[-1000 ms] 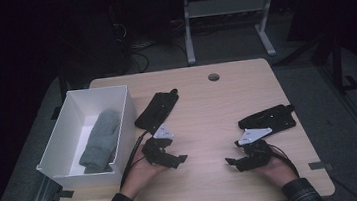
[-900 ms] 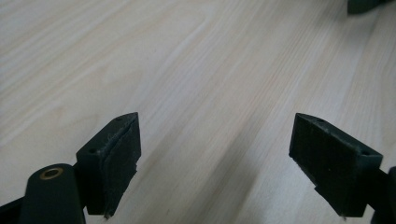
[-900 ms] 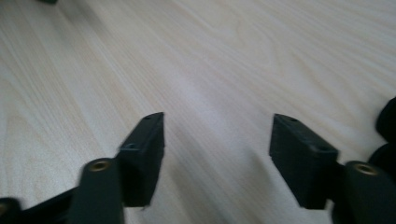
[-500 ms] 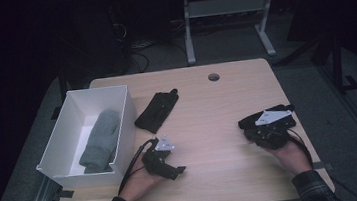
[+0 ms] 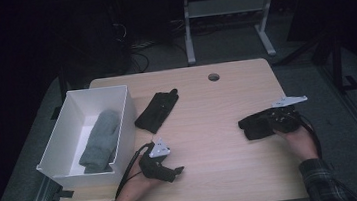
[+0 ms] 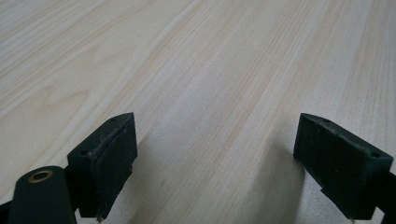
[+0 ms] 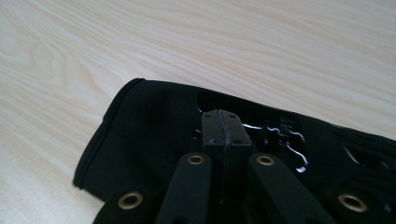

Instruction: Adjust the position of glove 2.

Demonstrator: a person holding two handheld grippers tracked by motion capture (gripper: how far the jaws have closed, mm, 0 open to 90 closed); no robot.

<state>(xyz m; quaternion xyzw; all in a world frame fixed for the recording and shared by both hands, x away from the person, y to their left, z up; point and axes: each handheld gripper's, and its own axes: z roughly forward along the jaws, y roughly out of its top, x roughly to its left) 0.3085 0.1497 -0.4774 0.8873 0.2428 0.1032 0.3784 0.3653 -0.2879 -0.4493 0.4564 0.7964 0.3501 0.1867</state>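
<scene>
The right gripper [image 5: 269, 121] has just clenched its jaws over a soft black glove [image 7: 154, 126] on the wood-grain counter [image 5: 207, 107]. The left gripper [image 5: 159, 165] stands released. The white box [image 5: 119, 132] holds a grey glove [image 5: 99, 139].

The high view looked forward and down over the whole counter [image 5: 219, 126] from its near side. Each gripper view skimmed close above that same counter's wood.

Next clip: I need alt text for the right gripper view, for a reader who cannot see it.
The right claw, jaws pressed together, sits over a black glove lying on a pale wooden table. Whether it pinches the fabric cannot be told. The glove's cuff edge points left, and a glossy printed patch shines beside the jaw tips.
</scene>
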